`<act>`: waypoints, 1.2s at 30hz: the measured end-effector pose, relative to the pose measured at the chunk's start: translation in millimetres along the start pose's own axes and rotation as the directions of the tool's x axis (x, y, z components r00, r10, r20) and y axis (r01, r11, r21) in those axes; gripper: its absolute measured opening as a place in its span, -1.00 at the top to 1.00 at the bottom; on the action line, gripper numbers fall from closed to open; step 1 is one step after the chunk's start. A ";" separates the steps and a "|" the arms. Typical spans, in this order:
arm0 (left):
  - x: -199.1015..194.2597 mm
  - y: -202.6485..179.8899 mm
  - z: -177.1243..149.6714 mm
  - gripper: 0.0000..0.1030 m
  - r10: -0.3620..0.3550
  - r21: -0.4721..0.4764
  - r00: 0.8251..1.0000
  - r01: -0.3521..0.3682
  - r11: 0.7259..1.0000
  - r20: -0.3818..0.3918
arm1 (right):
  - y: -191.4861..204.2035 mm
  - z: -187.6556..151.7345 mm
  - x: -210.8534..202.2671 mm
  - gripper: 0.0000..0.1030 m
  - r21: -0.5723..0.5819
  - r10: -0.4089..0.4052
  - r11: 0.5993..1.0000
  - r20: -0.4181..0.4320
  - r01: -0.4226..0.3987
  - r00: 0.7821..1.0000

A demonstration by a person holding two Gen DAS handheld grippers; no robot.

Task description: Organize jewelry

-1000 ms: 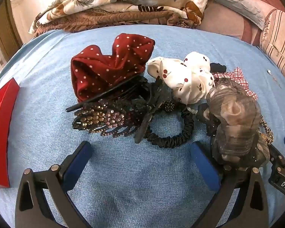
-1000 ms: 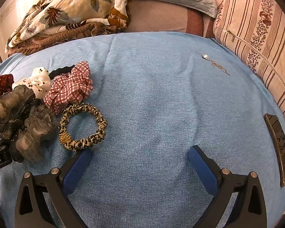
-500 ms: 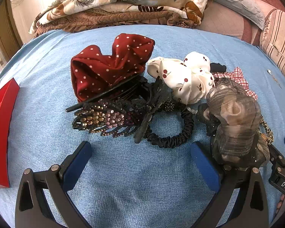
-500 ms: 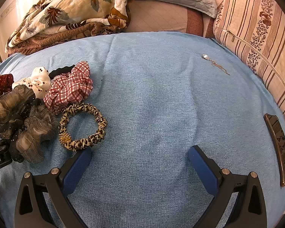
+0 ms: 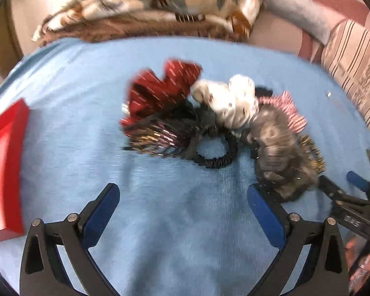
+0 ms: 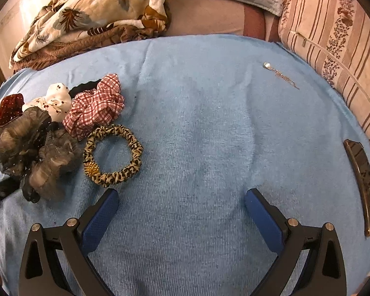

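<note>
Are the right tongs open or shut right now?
Open. The right tongs show both blue pads spread wide apart over bare blue cloth, with nothing between them.

- left wrist view motion-blurred; hair clip [image 5: 157, 139] detail smeared
- red box [image 5: 5, 170] cut by left edge
- phone [image 6: 363, 185] partly past right edge
- small chain [image 6: 281, 75] too tiny to identify

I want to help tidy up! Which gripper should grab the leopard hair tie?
Probably the right gripper. It is open, and the leopard hair tie lies just ahead of its left finger. The left gripper has the grey scrunchie in between.
</note>
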State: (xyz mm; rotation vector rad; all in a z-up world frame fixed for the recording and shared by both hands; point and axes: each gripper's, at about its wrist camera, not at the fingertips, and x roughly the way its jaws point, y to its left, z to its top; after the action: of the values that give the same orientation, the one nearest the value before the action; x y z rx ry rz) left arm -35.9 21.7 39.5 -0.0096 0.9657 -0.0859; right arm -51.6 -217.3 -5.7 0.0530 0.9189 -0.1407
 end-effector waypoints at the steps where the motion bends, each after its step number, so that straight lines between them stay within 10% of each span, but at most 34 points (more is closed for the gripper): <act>1: -12.0 3.6 -1.8 -1.00 0.011 0.001 1.000 -0.011 1.000 0.024 | 0.1 -0.2 -3.5 -1.00 0.006 -0.011 1.000 0.012 0.011 1.000; 15: -114.6 46.5 -43.0 -1.00 0.053 -0.037 0.986 -0.047 0.998 0.160 | 16.0 -49.2 -80.2 -1.00 0.066 -0.087 0.995 0.148 0.078 0.985; 24: -171.0 42.9 -64.0 -1.00 0.059 0.014 0.947 -0.067 0.998 0.316 | 39.2 -66.8 -133.2 -1.00 0.042 -0.030 0.999 0.210 0.021 0.977; 36: -182.8 44.6 -73.9 -1.00 0.070 0.020 0.951 -0.080 0.997 0.302 | 63.5 -73.9 -174.8 -1.00 -0.008 -0.069 0.997 0.315 0.075 0.947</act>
State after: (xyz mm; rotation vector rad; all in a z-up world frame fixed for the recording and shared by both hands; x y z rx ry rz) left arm -197.0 82.6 145.4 0.0431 0.6578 -0.0282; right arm -205.2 -129.5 87.6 -0.0218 0.6027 -0.2019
